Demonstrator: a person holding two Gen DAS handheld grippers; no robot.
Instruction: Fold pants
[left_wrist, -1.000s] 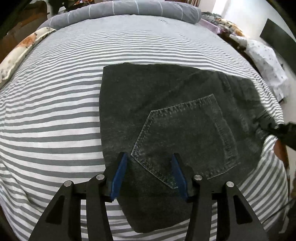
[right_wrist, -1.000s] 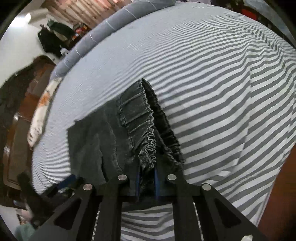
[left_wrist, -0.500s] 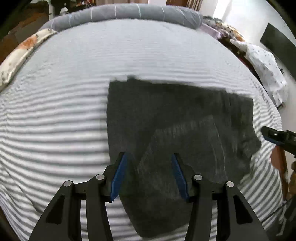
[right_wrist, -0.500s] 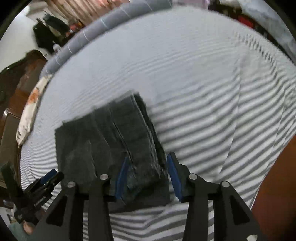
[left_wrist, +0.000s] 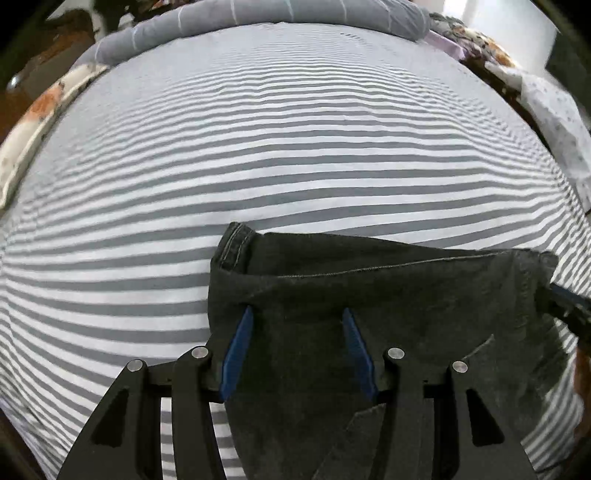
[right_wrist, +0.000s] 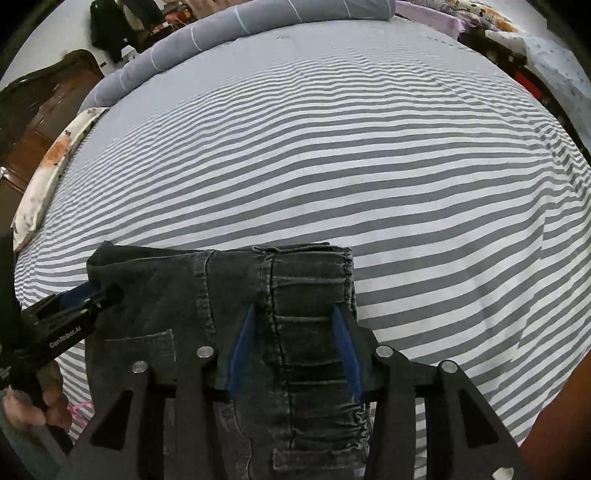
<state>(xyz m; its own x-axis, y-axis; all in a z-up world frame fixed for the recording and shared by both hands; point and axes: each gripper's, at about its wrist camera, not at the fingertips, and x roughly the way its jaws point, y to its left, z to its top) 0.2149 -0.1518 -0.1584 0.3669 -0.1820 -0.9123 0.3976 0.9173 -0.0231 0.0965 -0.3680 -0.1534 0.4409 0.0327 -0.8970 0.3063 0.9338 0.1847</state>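
A bed (left_wrist: 295, 155) covered in a grey and white striped sheet fills the left wrist view, with a grey bolster (left_wrist: 258, 14) along its far edge and a flowered pillow (left_wrist: 40, 110) at the left. The folded dark pants (left_wrist: 406, 295) lie on the near part of the bed, their top fold edge running across the picture and a stitched hem curling up at the left corner. The left tool (left_wrist: 297, 343) hangs over the pants with its blue fingers (left_wrist: 236, 350) spread apart and nothing pinched between them; the cloth lies flat under the gap. A second ago the back pocket showed between the fingers, whereas now the tool sits nearer the fold edge. The right tool (left_wrist: 565, 299) pokes in at the right edge of the pants. In the right wrist view the pants (right_wrist: 147, 295) lie on the same striped bed (right_wrist: 332, 147), gathered waistband toward the camera. The right tool (right_wrist: 295, 350) has just been opening: its fingers (right_wrist: 240, 350) stand either side of the waistband without pressing it, where earlier they pinched it. The left tool (right_wrist: 70, 306), held in a hand (right_wrist: 37, 402), sits at the left edge of the pants.
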